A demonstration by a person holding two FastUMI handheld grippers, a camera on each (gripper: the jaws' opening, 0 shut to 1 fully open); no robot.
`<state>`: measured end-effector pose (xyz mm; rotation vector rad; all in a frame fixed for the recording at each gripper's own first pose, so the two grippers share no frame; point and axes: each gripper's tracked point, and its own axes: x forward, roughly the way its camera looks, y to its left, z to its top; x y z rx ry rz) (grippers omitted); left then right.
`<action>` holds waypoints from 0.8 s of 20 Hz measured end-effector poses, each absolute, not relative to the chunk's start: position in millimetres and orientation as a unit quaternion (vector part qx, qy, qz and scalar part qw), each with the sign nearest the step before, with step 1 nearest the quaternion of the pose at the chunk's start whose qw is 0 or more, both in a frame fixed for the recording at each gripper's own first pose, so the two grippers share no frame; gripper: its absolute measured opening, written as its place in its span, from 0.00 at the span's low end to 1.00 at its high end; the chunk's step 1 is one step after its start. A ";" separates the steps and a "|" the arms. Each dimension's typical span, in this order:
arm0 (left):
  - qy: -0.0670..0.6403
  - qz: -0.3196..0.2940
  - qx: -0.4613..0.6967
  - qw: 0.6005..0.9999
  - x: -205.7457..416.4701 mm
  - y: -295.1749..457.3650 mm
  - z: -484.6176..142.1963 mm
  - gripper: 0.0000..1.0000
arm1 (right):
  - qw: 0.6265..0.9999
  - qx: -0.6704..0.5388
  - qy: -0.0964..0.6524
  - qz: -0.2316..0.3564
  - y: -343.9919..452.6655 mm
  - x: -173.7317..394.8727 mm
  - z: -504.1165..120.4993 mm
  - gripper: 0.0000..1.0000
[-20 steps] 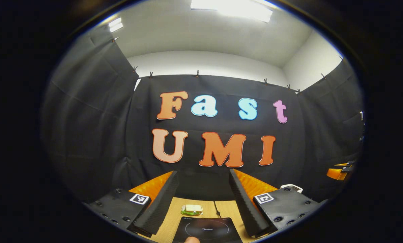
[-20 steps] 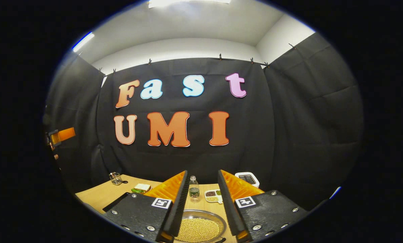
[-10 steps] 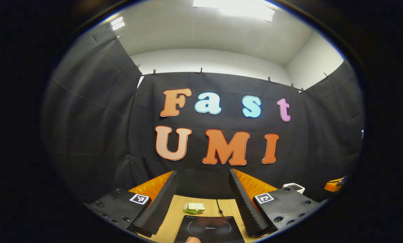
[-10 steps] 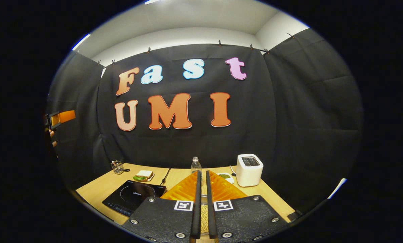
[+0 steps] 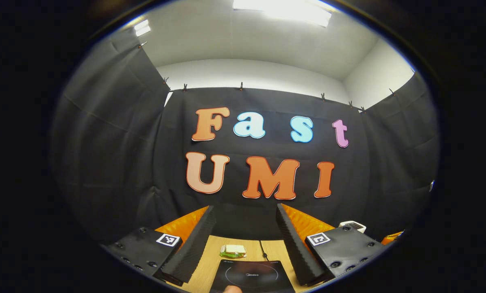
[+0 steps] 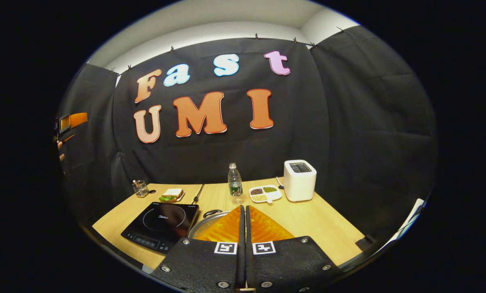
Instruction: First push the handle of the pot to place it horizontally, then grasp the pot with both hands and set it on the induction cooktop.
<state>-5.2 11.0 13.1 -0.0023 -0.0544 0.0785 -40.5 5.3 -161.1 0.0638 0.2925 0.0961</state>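
Fingers of the right gripper (image 6: 243,228) are pressed together with nothing between them; one second ago they stood spread over the pot, and half a second ago they had already closed. The right gripper view has since risen and drawn back, so the whole bench (image 6: 320,219) now lies in sight. The pot (image 6: 204,224), its rim and a dark loop handle (image 6: 212,213) visible just left of the joined fingertips, sits on the bench just beside the induction cooktop (image 6: 161,226), not on it. Closed fingers suggest a blunt pushing tool readied for the handle; the push appears not yet made. The left gripper (image 5: 243,232) holds its fingers spread and level above the cooktop's near edge, almost unmoved throughout, aimed at the booth wall. A sandwich (image 5: 232,251) lies beyond.
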 end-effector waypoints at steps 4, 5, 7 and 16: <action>-0.026 0.038 -0.003 0.999 -6.6 9.8 10.8 0.99 | 0.981 0.026 0.189 0.043 -0.3 -49.2 -199.2 0.00; -0.025 0.039 -0.003 0.999 -6.6 10.6 9.7 0.99 | 0.978 0.027 0.200 0.043 -0.6 -52.1 -207.9 0.00; -0.021 0.041 -0.004 0.999 -5.2 12.4 8.4 0.99 | 0.974 0.032 0.218 0.043 -2.2 -58.9 -222.4 0.00; -0.006 0.048 -0.010 0.999 3.0 15.9 -4.1 0.98 | 0.957 0.034 0.285 0.051 -1.2 -87.6 -276.5 0.00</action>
